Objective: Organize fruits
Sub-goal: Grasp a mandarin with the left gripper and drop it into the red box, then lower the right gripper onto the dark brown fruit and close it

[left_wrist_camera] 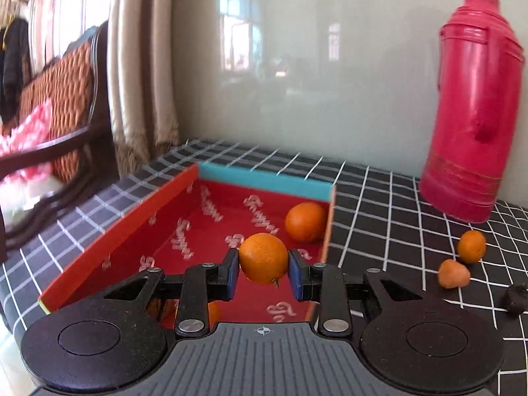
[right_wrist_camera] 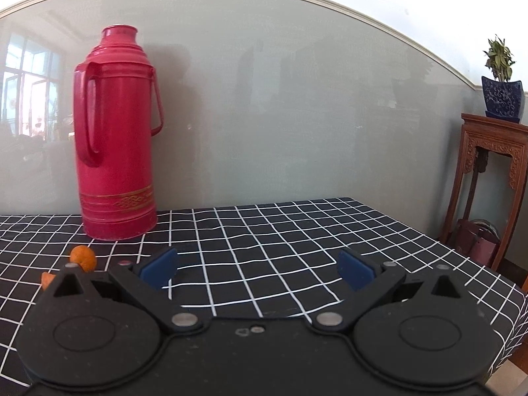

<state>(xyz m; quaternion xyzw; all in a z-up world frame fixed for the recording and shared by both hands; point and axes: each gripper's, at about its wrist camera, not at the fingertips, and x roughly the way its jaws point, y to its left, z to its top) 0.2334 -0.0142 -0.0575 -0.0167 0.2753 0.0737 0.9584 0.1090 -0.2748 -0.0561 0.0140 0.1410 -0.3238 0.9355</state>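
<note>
While round and dimpled, orange [left_wrist_camera: 263, 258] sits pinched above glossy red box [left_wrist_camera: 211, 227].

A home: curtains [left_wrist_camera: 138, 66]; carved stand [right_wrist_camera: 488, 178]; thermos [right_wrist_camera: 115, 138] on table [right_wrist_camera: 297, 231].

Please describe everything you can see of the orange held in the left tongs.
The round, dimpled orange fruit is clamped between the blue pads of the left tongs, one pad on each side. A short stem nub points down at its lower right. It hangs above the red printed floor of the open cardboard box, touching nothing else; another orange lies beyond it.
</note>
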